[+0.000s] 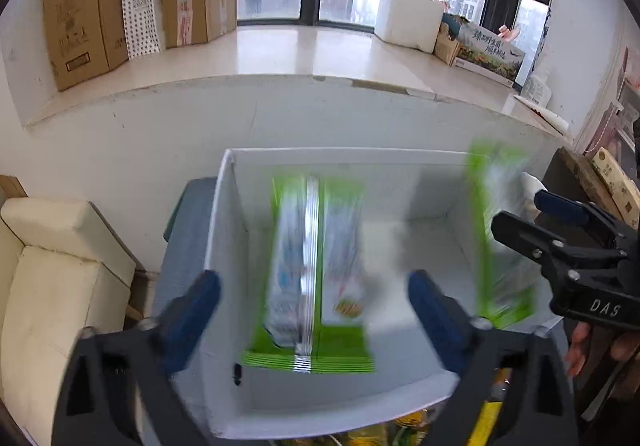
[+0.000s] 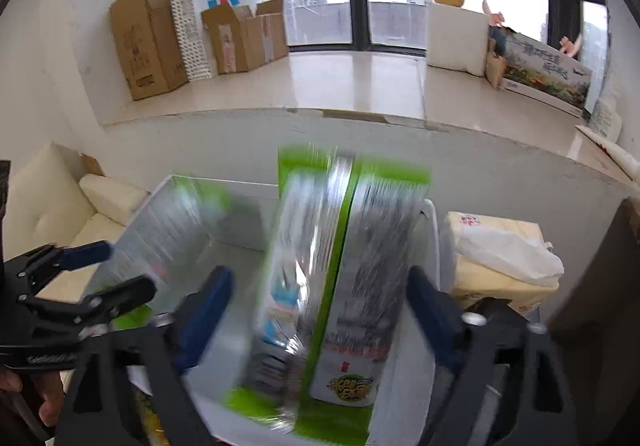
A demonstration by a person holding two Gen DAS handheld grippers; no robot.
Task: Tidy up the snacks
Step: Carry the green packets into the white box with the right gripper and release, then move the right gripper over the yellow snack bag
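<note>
The left tongs (image 1: 314, 310) are spread wide over a white box (image 1: 230, 230), pinching nothing, with one green-and-silver snack pack (image 1: 310, 278) lying flat on the box floor between the blue fingertips (image 1: 196, 310). The right tongs (image 2: 320, 310) also stand spread, and a second snack pack (image 2: 340, 278), blurred, sits between their fingers over the box's right side; whether the pads touch it I cannot tell.
</note>
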